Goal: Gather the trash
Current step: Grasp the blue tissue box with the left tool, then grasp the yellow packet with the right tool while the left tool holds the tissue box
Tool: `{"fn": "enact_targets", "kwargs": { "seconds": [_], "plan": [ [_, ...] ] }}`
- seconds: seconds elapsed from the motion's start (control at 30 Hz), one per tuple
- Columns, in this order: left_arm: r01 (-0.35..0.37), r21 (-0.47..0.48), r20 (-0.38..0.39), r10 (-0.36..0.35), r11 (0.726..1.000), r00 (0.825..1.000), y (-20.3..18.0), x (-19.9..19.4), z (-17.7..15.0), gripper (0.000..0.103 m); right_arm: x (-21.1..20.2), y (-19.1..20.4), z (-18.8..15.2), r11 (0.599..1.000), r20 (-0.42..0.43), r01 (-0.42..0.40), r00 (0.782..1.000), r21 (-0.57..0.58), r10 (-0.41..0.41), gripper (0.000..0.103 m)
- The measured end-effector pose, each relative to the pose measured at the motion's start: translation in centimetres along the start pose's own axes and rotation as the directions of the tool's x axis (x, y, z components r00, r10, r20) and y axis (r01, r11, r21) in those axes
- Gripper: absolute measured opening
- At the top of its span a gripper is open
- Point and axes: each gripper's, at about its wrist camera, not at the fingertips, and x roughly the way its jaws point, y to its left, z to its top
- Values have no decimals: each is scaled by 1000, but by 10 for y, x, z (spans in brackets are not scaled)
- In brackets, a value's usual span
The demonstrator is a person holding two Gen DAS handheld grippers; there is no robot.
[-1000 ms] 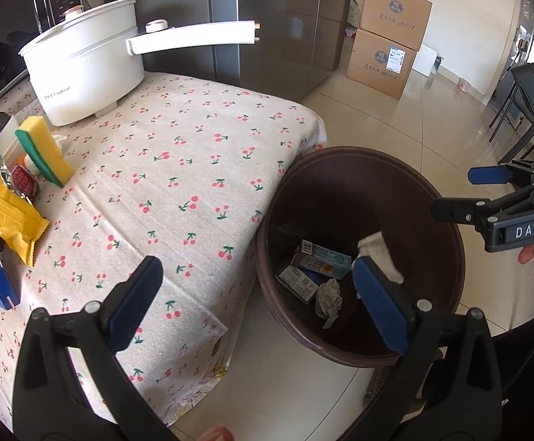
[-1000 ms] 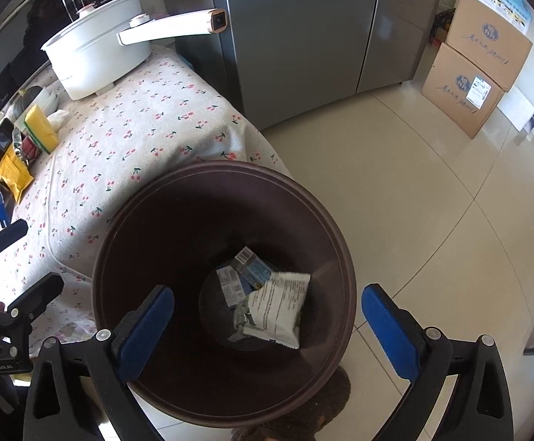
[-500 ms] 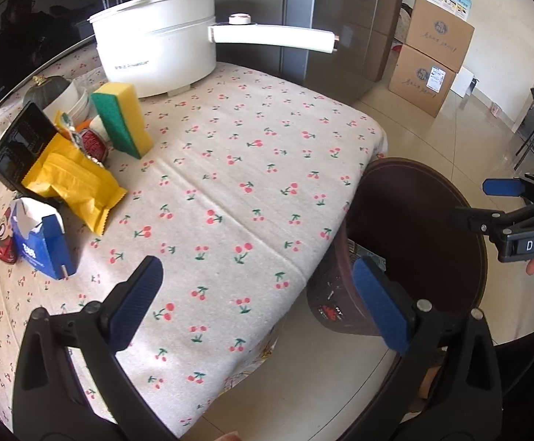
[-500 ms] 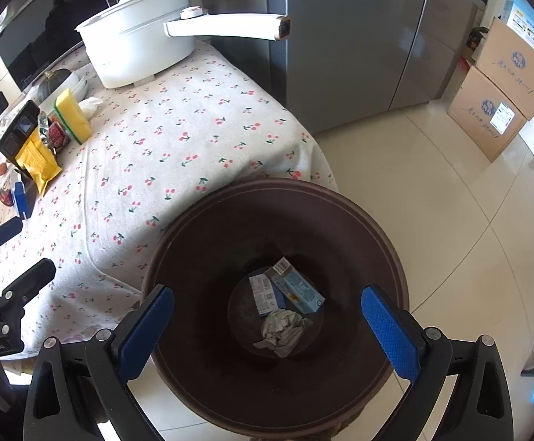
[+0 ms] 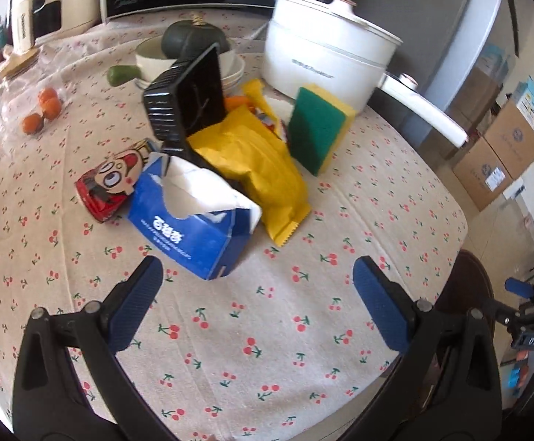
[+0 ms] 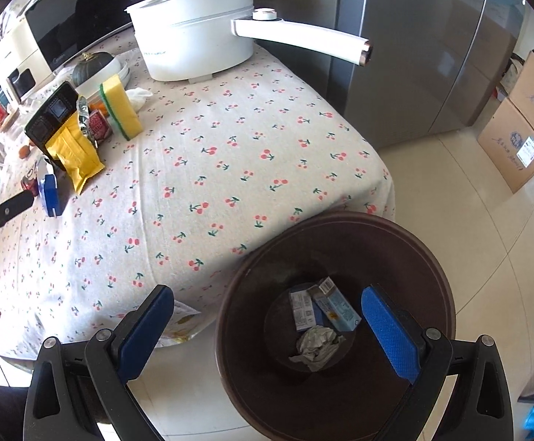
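Left wrist: left hand-held gripper released, facing blue tissue box; right hand-held gripper released above bin.

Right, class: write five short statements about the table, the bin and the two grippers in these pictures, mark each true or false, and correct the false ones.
1. The left gripper is open and holds nothing. True.
2. The trash bin stands on the tablecloth. False: it stands on the floor beside the table.
3. The sponge stands on edge near the white pot. True.
4. The trash bin is empty. False: cartons and crumpled paper lie in it.
5. The right gripper grips the yellow packet. False: it is open, above the bin.
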Motion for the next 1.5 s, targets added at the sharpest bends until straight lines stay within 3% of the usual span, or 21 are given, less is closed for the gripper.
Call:
{"fn": "enact_targets", "kwargs": {
  "seconds": [0.2, 0.37, 0.47, 0.57, 0.63, 0.7, 0.77, 1.03, 1.27, 1.5],
  "plan": [
    [-40, -174, -59, 30, 984, 998, 32, 23, 12, 103, 7, 16, 11, 999, -9, -6, 1000, -44, 5, 103],
    [-13, -328, -62, -8, 944, 998, 46, 44, 17, 103, 10, 20, 18, 998, -10, -6, 1000, -60, 5, 103],
    [21, -396, -41, -41, 918, 998, 52, 53, 18, 95, 10, 20, 21, 998, -12, -7, 1000, -66, 6, 103],
    [46, -416, -31, -65, 908, 997, 52, 58, 17, 89, 11, 20, 22, 997, -13, -4, 1000, -71, 3, 103],
    [55, -410, -35, -76, 910, 996, 50, 60, 15, 77, 11, 19, 24, 997, -14, -1, 1000, -72, 0, 103],
    [64, -398, -35, -85, 915, 996, 49, 59, 13, 72, 11, 19, 25, 997, -13, 0, 1000, -72, -1, 103],
    [77, -383, -39, -99, 920, 994, 50, 57, 13, 56, 11, 21, 27, 998, -12, 1, 1000, -69, -1, 103],
    [96, -282, -53, -116, 955, 992, 48, 35, 11, 54, 4, 43, 39, 997, 14, -45, 999, -61, 46, 103],
    [45, -134, -18, -48, 990, 999, 47, -1, 12, 52, 10, 94, 62, 987, 60, -142, 987, -78, 147, 103],
    [-10, -79, 3, 10, 997, 1000, 74, -26, 1, 52, 49, 159, 83, 968, 78, -223, 970, -118, 232, 102]
  ]
}}
